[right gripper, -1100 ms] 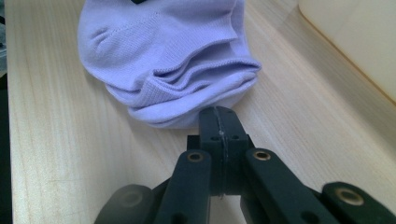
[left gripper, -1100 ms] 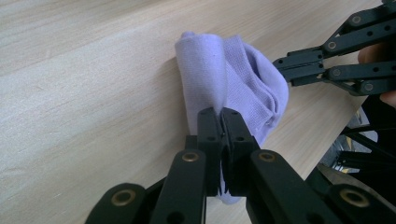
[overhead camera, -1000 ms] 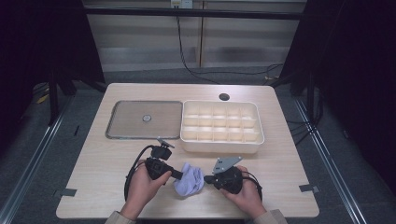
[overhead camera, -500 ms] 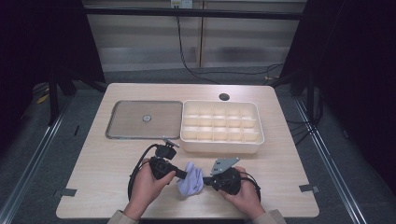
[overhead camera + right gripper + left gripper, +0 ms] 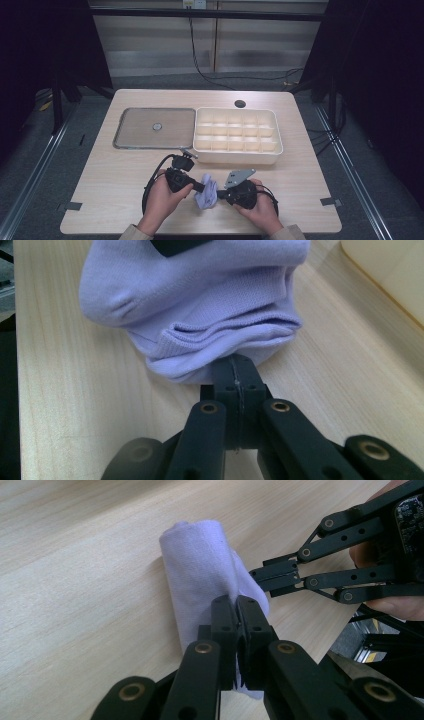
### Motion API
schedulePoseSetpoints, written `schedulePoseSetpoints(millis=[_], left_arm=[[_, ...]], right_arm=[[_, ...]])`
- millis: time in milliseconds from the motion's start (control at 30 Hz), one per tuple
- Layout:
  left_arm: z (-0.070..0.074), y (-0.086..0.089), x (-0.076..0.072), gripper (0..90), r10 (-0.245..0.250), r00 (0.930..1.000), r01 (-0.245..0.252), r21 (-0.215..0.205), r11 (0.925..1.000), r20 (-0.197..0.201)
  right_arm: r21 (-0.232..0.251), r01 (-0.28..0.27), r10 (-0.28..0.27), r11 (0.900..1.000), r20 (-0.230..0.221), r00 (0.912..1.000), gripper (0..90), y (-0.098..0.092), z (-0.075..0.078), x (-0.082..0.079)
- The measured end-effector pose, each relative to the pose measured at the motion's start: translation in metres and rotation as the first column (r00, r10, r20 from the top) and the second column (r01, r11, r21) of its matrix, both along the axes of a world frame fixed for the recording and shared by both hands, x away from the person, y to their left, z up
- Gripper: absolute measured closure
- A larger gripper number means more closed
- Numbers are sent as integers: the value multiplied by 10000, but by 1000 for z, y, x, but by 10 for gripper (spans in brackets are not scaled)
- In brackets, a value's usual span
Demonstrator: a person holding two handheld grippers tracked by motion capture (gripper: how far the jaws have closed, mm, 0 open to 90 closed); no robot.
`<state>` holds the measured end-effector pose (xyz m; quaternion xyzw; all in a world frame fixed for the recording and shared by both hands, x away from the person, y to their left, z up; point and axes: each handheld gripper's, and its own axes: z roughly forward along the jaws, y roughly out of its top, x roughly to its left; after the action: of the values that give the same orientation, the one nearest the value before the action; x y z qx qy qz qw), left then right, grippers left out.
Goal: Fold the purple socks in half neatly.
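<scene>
Between our two grippers, the lavender sock (image 5: pixel 206 191) is pinched by left gripper (image 5: pixel 236 605) and right gripper (image 5: pixel 235 365); pulling apart could slip either thin hold.

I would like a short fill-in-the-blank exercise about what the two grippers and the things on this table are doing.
1. Both grippers hold a folded pale ____ sock.
2. The left gripper has its jaws ____ on the fabric.
3. The cream plastic divided box stands to the ____ of the flat grey metal tray in the high view.
4. The right gripper pinches the sock at its ____ edge.

Missing words: purple; shut; right; ribbed
</scene>
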<state>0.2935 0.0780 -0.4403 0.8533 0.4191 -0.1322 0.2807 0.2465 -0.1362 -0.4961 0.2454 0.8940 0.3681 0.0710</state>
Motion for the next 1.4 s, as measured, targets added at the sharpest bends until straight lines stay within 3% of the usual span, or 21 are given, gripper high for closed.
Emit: schedulePoseSetpoints(millis=[300,767,1400], left_arm=[[-2,-7,-1,873,-213,9998,213,35,9998,-49],[-5,-11,-2,872,-81,10000,81,-39,10000,-52],[-7,-15,-3,873,-278,9996,278,5,9996,-70]], right_arm=[[-31,-59,60,10000,53,10000,900,1,-1,0],[-64,-175,175,9998,3,9998,900,4,0,-1],[-109,-270,271,9996,47,9996,900,7,-1,-2]])
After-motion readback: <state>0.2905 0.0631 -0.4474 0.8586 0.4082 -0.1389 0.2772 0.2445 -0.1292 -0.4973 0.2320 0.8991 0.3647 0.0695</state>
